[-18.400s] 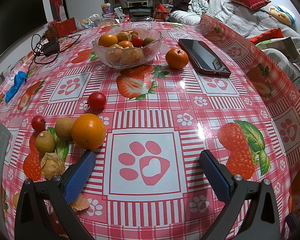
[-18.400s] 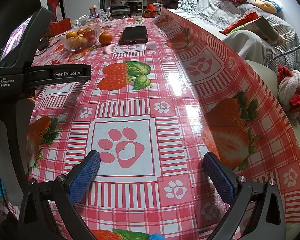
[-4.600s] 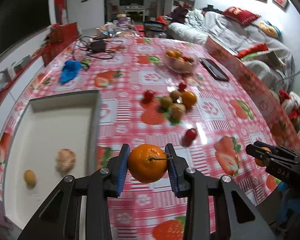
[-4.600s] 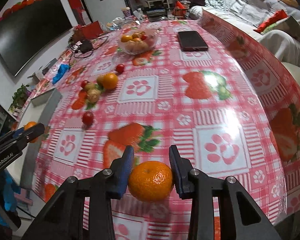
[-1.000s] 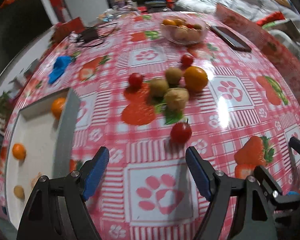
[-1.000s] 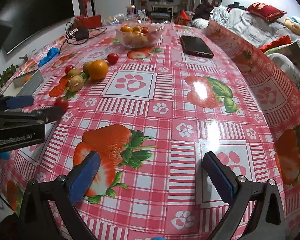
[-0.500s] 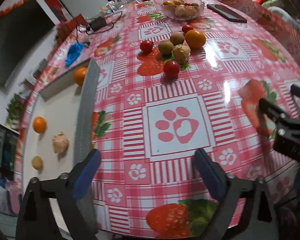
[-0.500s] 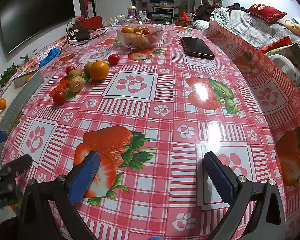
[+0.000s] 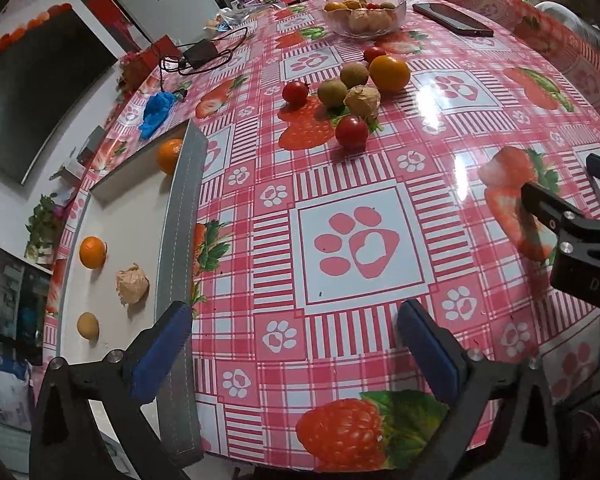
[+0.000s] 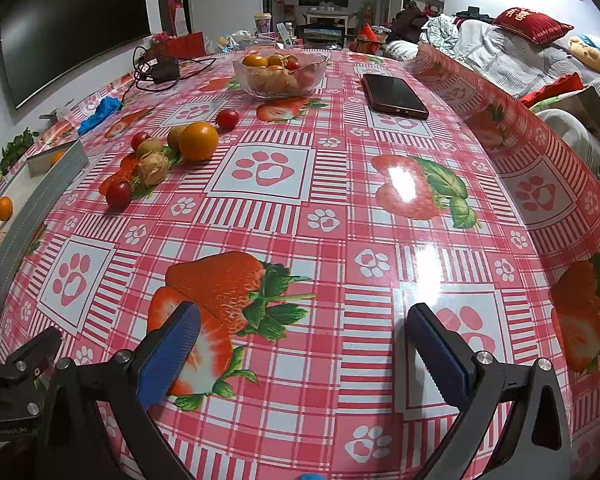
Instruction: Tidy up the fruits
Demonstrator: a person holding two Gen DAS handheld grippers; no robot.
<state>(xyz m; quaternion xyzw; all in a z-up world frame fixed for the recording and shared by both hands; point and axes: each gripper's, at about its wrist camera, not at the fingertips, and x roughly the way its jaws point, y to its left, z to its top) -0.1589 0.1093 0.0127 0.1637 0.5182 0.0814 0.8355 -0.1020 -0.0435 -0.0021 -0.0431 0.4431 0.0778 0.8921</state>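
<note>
The loose fruits are sitting in a cluster on the glossy pink checked tablecloth point(image 9: 356, 184), well ahead of my claws: a smooth round orange point(image 9: 389, 73), two dull green-brown round fruits point(image 9: 332, 93), a papery husked physalis point(image 9: 363, 100), and shiny red cherry tomatoes, the nearest one point(image 9: 352, 132) lying a little apart toward me. Off to the left, a shallow grey tray point(image 9: 178, 216) with a stitched rim is holding two small oranges point(image 9: 93, 252), another husked fruit point(image 9: 132, 285) and a small yellowish fruit point(image 9: 88, 325). Farther back, a clear glass bowl point(image 10: 279, 75) is heaped with more fruit, and a dark flat phone point(image 10: 394, 93) is lying beside it. My left gripper point(image 9: 296, 354) is hanging over the cloth just beside the tray rim, its blue ribbed pads having just been spreading and now gaping wide with nothing between them. My right gripper point(image 10: 304, 350) is likewise standing wide apart, gripping nothing, over a printed strawberry.
</note>
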